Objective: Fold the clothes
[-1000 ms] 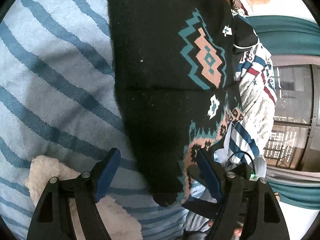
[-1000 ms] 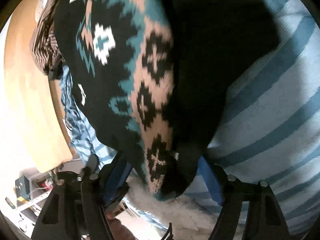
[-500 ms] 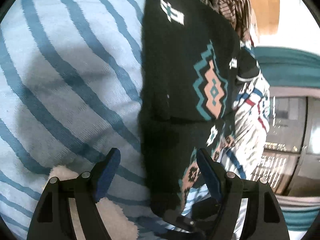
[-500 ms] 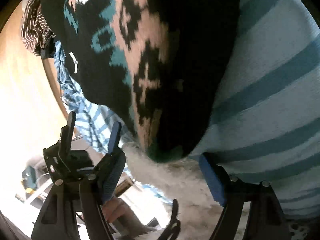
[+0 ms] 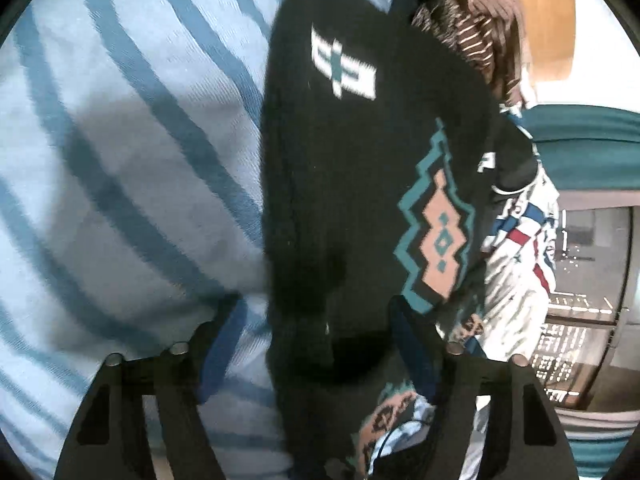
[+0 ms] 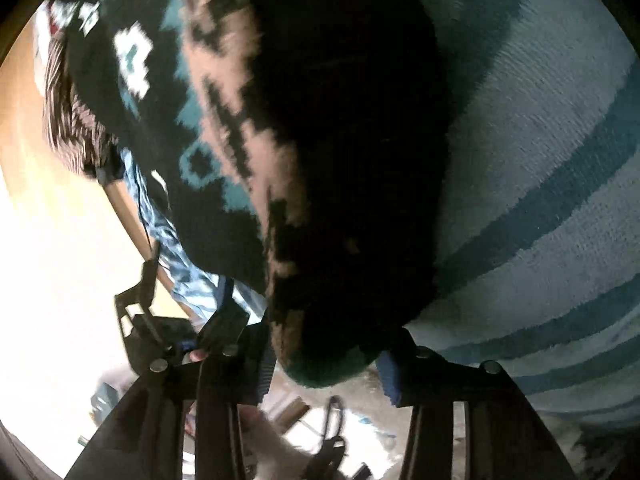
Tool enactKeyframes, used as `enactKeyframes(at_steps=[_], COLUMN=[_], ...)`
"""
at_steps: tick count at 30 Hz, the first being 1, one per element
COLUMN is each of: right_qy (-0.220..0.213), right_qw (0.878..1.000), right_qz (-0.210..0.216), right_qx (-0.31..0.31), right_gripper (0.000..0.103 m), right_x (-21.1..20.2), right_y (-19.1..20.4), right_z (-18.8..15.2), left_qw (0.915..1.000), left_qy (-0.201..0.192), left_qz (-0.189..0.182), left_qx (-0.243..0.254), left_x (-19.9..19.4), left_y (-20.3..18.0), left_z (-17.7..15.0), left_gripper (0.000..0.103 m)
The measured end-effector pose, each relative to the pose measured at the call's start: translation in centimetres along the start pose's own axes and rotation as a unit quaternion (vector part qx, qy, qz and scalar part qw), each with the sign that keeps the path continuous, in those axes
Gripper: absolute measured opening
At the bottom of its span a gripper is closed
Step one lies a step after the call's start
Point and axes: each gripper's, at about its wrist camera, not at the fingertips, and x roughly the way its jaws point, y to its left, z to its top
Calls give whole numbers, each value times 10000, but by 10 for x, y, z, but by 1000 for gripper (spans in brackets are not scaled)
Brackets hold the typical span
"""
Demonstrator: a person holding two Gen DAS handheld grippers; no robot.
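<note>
- Over the striped blanket (image 5: 120, 152), the black sweater's (image 5: 352, 200) near hem is being straddled by both closing tongs: left gripper (image 5: 308, 344), right gripper (image 6: 324, 356).
- No grip is being shown yet; a firm pinch is judged needed before folding.

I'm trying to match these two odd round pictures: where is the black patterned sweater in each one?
Left wrist view: the sweater runs down the middle, its lower end between the closing fingers of the left gripper.
Right wrist view: the sweater fills the upper middle, its hem between the closing fingers of the right gripper.
Shared landmark: the blue striped blanket beneath it.
</note>
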Motion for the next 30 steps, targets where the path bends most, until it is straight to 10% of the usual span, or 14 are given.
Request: enactKeyframes(at_steps=[4,10,16,26,30], right_qy=[-104,-656,-1571,-1864,-2079], right_qw=[9994,9909,9776,9705,9661], right_qz=[325,1122,1335,1528,1524], right_qx=[-29,-356,-419,57,-153], right_gripper=[24,23,23,30,68], right_x=[-8,-62,-113,-126,-139], right_y=[9,52,87,45,64], right_z=[2,17,61,108,100], left_qw=[9988,9925,9809,9858,9903], left_qy=[-255,-733,-399,243,225], left_qz=[407,105,81,298,-844], left_qx=[33,969,1900,1633,1084], left_x=[4,-12,44,147,126], left_y=[-8,-77,-181,-177,-167], left_z=[1,-1,7,24,27], left_gripper=[16,14,14,14,67])
